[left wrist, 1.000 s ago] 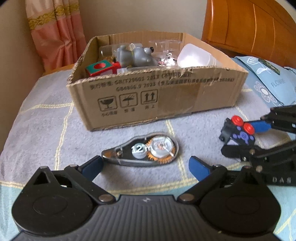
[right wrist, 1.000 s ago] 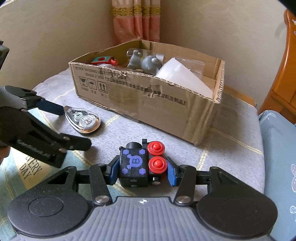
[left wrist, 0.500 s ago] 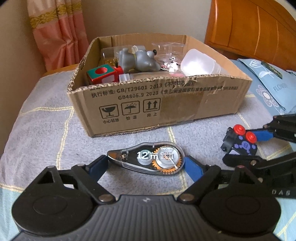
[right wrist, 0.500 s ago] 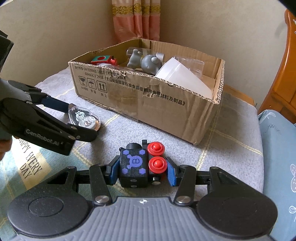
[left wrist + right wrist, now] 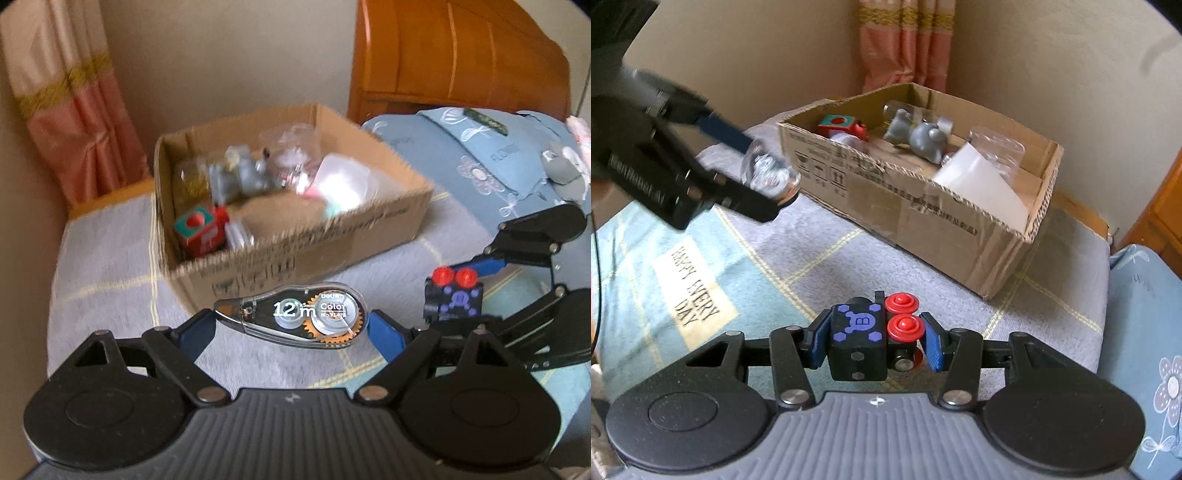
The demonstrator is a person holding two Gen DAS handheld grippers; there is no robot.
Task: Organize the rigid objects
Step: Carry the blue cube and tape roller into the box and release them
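My left gripper (image 5: 291, 326) is shut on a clear correction tape dispenser (image 5: 295, 314) marked "12m" and holds it lifted in front of the cardboard box (image 5: 388, 225). The dispenser (image 5: 770, 173) and left gripper (image 5: 753, 177) also show in the right wrist view, raised near the box's left corner. My right gripper (image 5: 873, 343) is shut on a black toy block (image 5: 858, 339) with purple marks and two red knobs, held above the bedspread. That block (image 5: 454, 295) shows in the left wrist view at right.
The box (image 5: 960, 229) holds a grey toy animal (image 5: 919, 136), a red and green cube (image 5: 838, 123), a white container (image 5: 979, 181) and clear plastic cups (image 5: 997, 147). A blue floral pillow (image 5: 498, 158), wooden headboard (image 5: 461, 59) and pink curtain (image 5: 62, 110) surround the bed.
My left gripper closed on the tape dispenser and lifted it up off the bedspread toward the box. My right gripper rose with the toy block held in it.
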